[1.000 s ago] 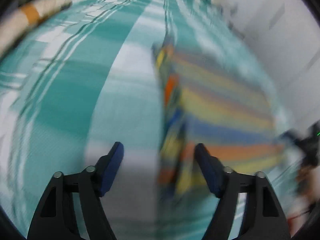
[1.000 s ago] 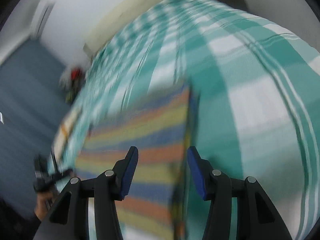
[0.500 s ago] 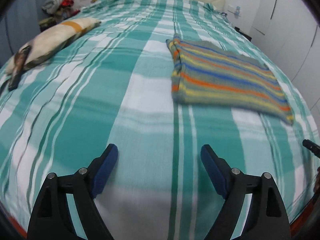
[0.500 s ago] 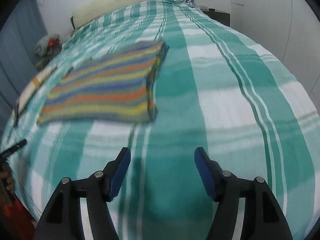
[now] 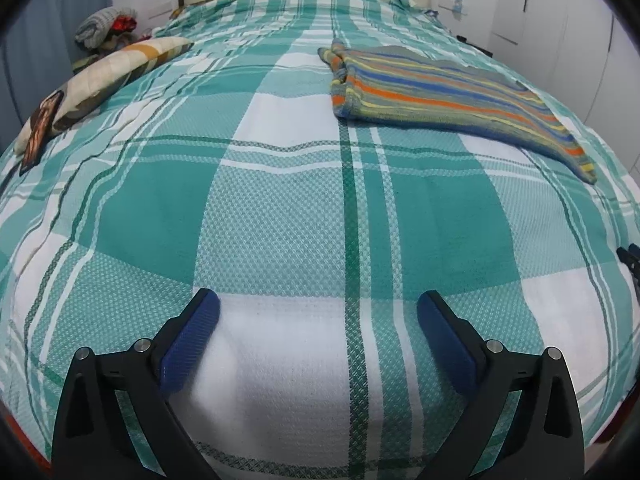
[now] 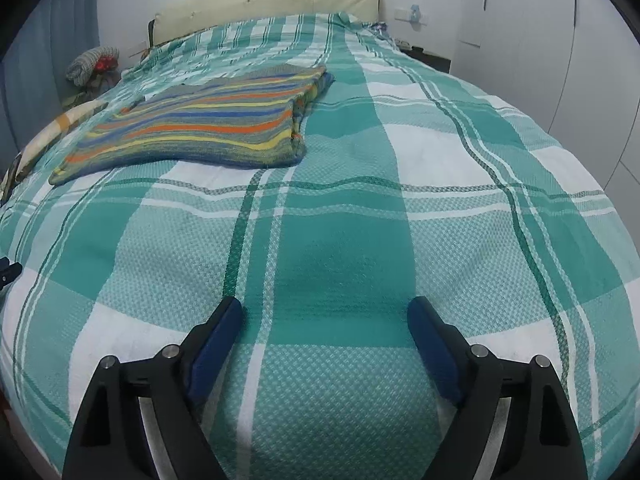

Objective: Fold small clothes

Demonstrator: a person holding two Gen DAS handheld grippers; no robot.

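A striped knit garment (image 5: 444,90) in blue, orange, yellow and grey lies folded flat on the green-and-white checked bed (image 5: 280,208). It also shows in the right wrist view (image 6: 208,124), to the upper left. My left gripper (image 5: 318,312) is open and empty, low over the near end of the bed, well short of the garment. My right gripper (image 6: 325,314) is open and empty too, also well back from the garment.
A patterned pillow (image 5: 100,76) lies along the bed's left edge. A pile of clothes (image 5: 106,26) sits beyond it by the wall. A cream headboard (image 6: 264,4) stands at the far end. White wardrobe doors (image 6: 560,40) line the right side.
Both grippers have pulled back from the striped garment toward the foot of the bed and opened wider. The garment now lies folded and released on the bed.
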